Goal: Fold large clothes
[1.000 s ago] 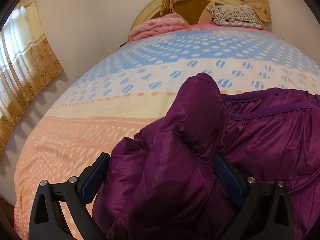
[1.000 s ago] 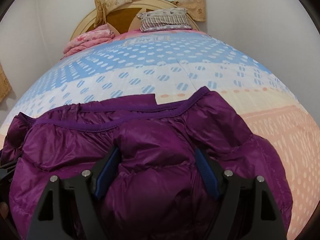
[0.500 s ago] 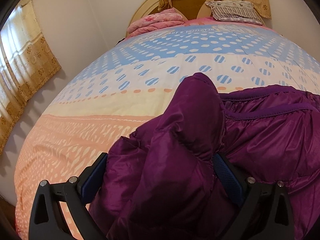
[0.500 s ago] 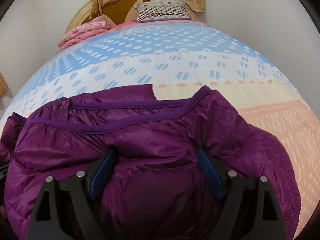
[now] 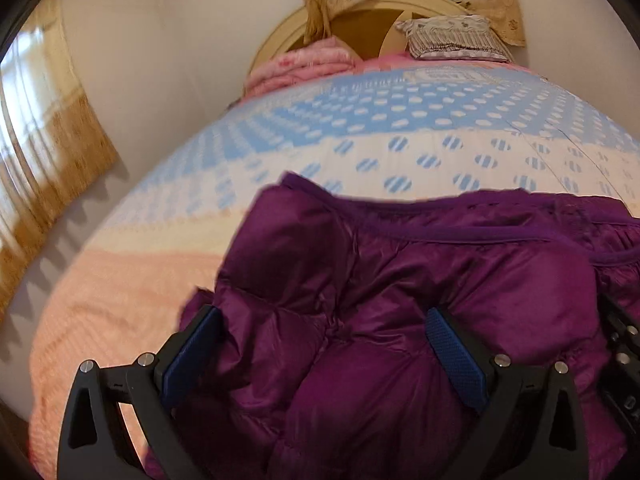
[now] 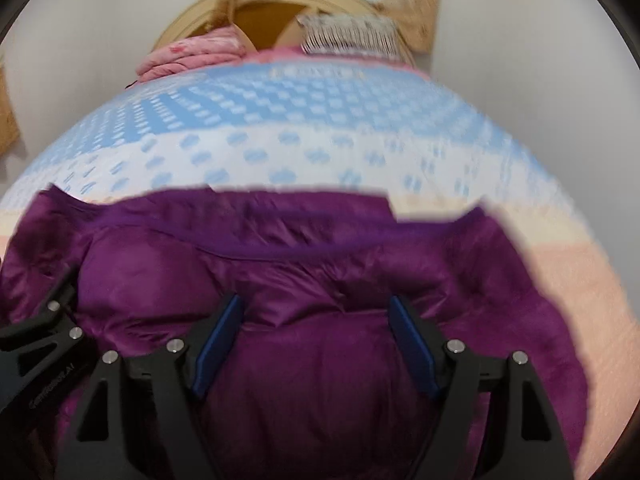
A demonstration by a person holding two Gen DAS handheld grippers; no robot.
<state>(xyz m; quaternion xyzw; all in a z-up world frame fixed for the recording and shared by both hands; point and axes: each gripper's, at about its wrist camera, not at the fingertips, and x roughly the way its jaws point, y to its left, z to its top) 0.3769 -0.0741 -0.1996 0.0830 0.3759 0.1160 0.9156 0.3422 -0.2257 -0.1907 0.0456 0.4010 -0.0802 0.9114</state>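
Note:
A shiny purple puffer jacket (image 5: pixel 440 264) lies bunched on the near part of the bed, its trimmed far edge (image 6: pixel 280 248) across the white dotted band. My left gripper (image 5: pixel 320 344) has a thick fold of the jacket's left side filling the gap between its blue pads (image 5: pixel 192 352). My right gripper (image 6: pixel 316 340) is wide, its jaws closing on a puffy fold that presses against both pads (image 6: pixel 412 344). The two stand close together: the left gripper (image 6: pixel 40 344) shows at the right wrist view's left edge, the right gripper (image 5: pixel 620 352) at the other view's right edge.
The bed cover (image 5: pixel 400 128) runs from peach near me through white with blue dots to blue. At the head lie a folded pink blanket (image 5: pixel 304 64) and a striped pillow (image 5: pixel 452 36) against a round wooden headboard (image 5: pixel 360 28). A curtain (image 5: pixel 44 152) hangs left.
Both grippers moved up the bed and toward each other, carrying the jacket. The upright fold on the left side has flattened. Each gripper now shows in the other's view.

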